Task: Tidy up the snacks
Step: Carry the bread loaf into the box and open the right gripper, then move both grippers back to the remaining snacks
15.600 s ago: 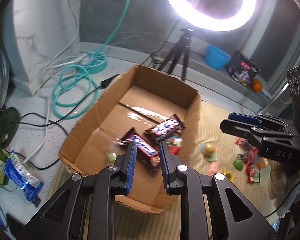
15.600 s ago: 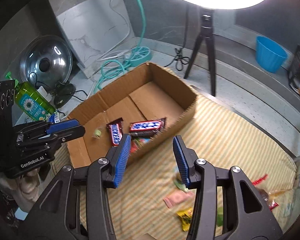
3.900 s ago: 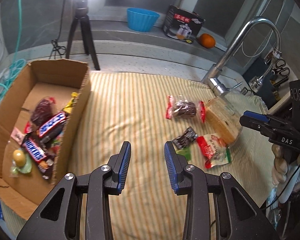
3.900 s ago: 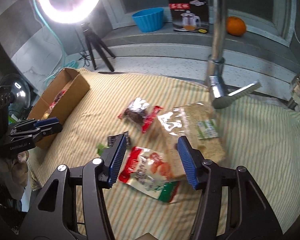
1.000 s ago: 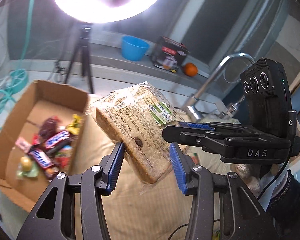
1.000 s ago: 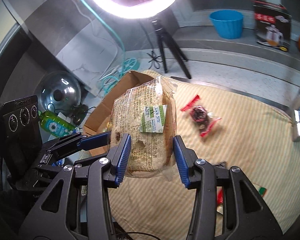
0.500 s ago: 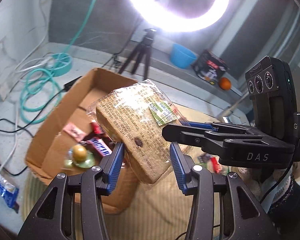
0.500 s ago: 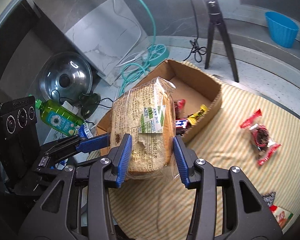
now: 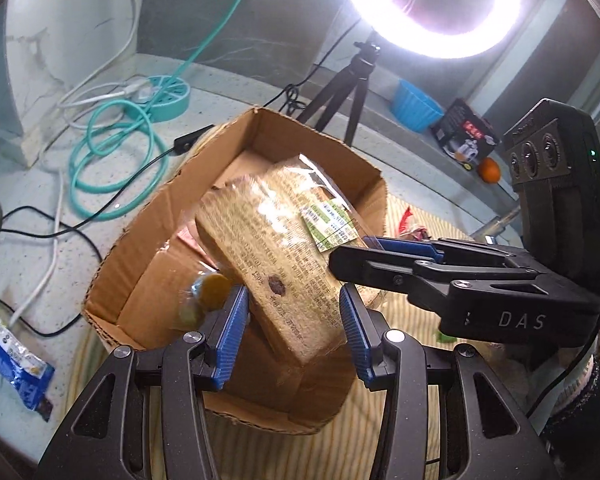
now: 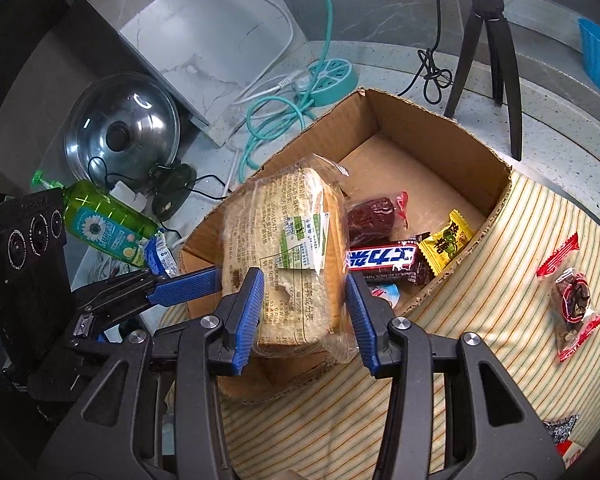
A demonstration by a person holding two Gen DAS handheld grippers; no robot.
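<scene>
Now bagged bread (image 9: 278, 248) over box (image 9: 148, 236)

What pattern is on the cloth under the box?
Thin yellow and pale stripes on the cloth; clearest in the right wrist view.

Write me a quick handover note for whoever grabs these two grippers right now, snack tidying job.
Left gripper: shut on the bagged bread loaf, near end.
Right gripper: shut on the same loaf, other end.
Loaf is carried by both, hanging over the cardboard box, not yet set down.
Done: Snickers bar, yellow candy, dark red packet and other small sweets lie in the box.
Left: lower the loaf into the box and release it; then the red-ended snack packet on the striped cloth, plus more wrappers at that view's lower right edge.
</scene>
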